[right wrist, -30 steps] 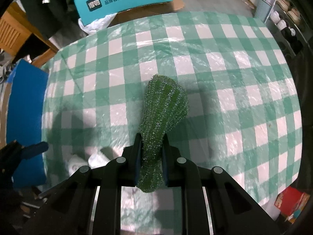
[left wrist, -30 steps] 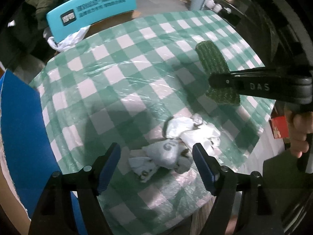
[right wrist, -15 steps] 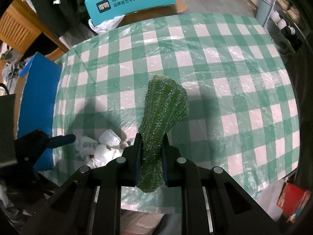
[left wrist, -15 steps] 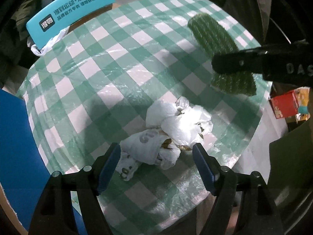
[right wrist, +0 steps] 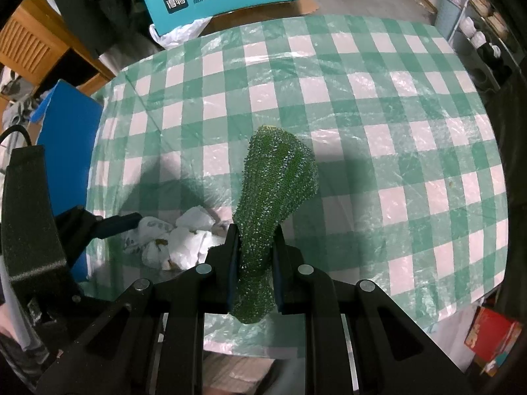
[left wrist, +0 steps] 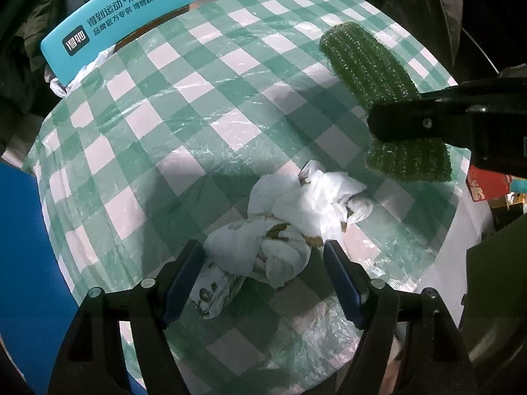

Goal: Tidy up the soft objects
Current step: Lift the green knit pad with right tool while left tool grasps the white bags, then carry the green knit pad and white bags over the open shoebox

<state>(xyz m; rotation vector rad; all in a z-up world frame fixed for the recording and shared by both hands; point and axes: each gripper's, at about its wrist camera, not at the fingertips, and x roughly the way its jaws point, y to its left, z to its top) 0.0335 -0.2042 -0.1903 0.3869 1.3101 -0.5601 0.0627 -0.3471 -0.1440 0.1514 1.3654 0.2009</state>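
The right gripper (right wrist: pixel 253 263) clamps the narrow end of a fuzzy green sock (right wrist: pixel 276 177), which fans out ahead of its fingers over the green-checked tablecloth (right wrist: pixel 378 98). To its left, the left gripper (right wrist: pixel 122 222) reaches a crumpled white cloth (right wrist: pixel 178 240), its jaws closing.

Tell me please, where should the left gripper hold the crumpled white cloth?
Probably from above, at the bunched lump of the white cloth nearest the left gripper. Its jaws already straddle that raised part and are closing; the flat printed edge offers less to pinch.
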